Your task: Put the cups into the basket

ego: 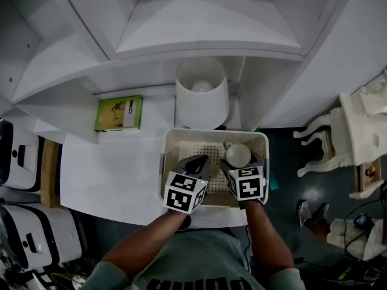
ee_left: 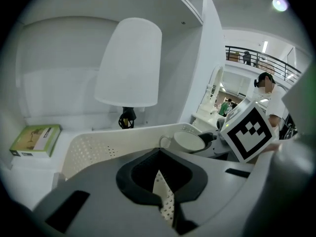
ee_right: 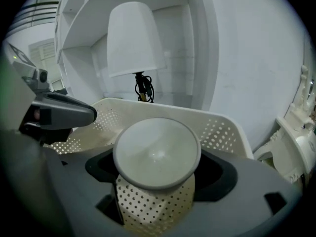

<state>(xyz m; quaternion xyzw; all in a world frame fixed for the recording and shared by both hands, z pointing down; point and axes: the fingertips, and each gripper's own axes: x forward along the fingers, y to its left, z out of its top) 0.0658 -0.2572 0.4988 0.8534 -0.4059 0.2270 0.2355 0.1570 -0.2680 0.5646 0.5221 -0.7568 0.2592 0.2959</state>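
One cup (ego: 238,155) is clamped in the right hand-held gripper (ego: 240,165), over the basket (ego: 181,139). The left hand-held gripper (ego: 195,164) beside it is closed and empty.

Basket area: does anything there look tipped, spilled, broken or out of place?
Nothing stands out. The basket sits square and undamaged, and the cup is intact in the right gripper, with no spill.

Nothing legible — green box (ego: 118,113) print too small to read.
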